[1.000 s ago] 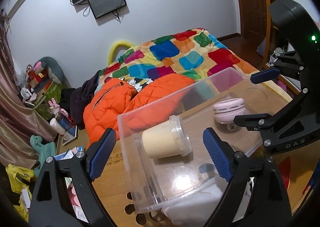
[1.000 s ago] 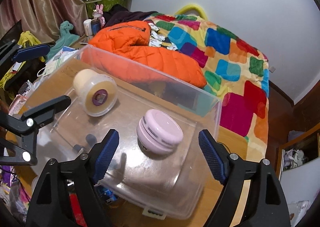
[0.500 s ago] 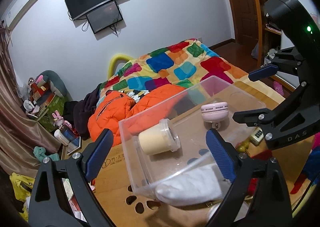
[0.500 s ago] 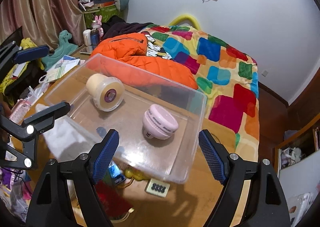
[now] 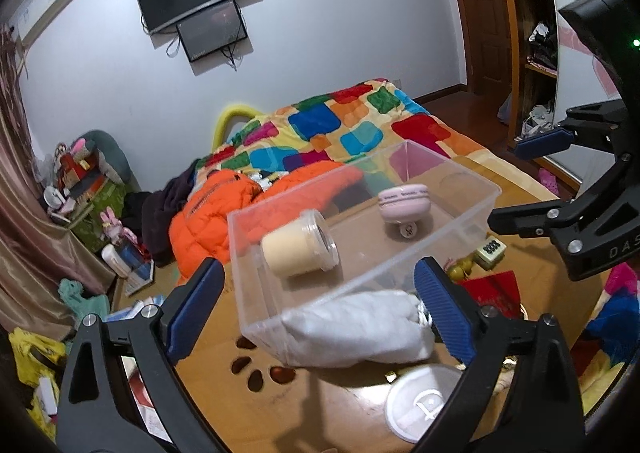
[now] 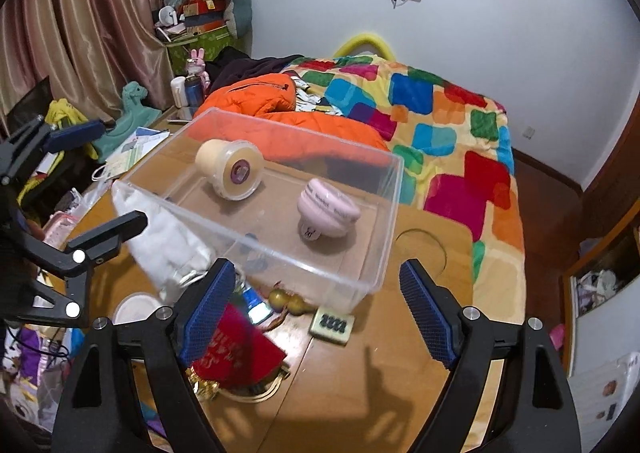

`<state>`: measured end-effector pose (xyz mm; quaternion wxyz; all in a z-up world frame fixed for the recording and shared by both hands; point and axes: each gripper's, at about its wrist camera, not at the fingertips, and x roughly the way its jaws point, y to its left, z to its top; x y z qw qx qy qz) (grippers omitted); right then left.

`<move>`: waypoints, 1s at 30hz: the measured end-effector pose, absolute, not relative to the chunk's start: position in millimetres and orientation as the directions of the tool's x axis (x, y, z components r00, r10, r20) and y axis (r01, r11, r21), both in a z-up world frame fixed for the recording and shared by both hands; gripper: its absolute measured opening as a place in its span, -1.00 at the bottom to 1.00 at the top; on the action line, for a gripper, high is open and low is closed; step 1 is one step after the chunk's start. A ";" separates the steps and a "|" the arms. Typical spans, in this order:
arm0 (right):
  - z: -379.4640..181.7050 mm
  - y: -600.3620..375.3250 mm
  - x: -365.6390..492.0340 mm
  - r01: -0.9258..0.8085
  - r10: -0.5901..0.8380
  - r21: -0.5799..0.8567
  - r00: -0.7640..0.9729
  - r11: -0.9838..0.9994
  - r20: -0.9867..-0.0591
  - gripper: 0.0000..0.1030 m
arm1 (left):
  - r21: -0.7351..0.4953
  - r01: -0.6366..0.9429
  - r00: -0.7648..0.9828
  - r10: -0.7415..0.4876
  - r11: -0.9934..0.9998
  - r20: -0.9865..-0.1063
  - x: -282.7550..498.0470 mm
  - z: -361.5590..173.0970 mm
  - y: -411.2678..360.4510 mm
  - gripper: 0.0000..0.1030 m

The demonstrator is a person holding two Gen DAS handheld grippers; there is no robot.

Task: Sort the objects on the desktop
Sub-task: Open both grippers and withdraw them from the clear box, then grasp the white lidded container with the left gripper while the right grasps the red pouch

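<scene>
I find my left gripper [image 5: 316,305] with its jaws spread wide and nothing between them, held above the near edge of the table [image 6: 400,365]. My right gripper [image 6: 316,309] is likewise wide open and holds nothing. A clear plastic box [image 6: 384,221] sits on the table toward its far edge, next to the bed [image 6: 460,125]. Inside it a cream jar [image 6: 230,169] lies on its side, well apart from a pink round case [image 6: 328,209]. A white cloth bundle [image 5: 360,329] touches the box's outer wall. Just beside the box on the tabletop I note a small gourd charm [image 6: 286,299], a small counter with digits [image 6: 332,323], a red envelope [image 6: 240,349] and a white lid [image 5: 420,405].
</scene>
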<state>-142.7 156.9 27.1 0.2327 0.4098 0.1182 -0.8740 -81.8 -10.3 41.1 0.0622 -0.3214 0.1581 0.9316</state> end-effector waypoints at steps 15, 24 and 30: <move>-11.7 163.8 -105.2 0.489 -0.322 0.033 -0.520 -0.872 -0.791 0.59 | 0.159 -0.229 -0.724 0.059 -0.960 -0.687 -50.5 7.7 -14.1 0.88; -22.0 165.3 -90.0 0.475 -0.305 0.020 -0.530 -0.880 -0.792 0.59 | 0.113 -0.235 -0.693 0.085 -0.965 -0.716 -28.5 -9.9 -8.2 0.88; -29.9 164.4 -85.2 0.476 -0.317 0.040 -0.519 -0.878 -0.794 0.59 | 0.108 -0.250 -0.670 0.091 -0.962 -0.737 -16.4 -23.5 -2.8 0.88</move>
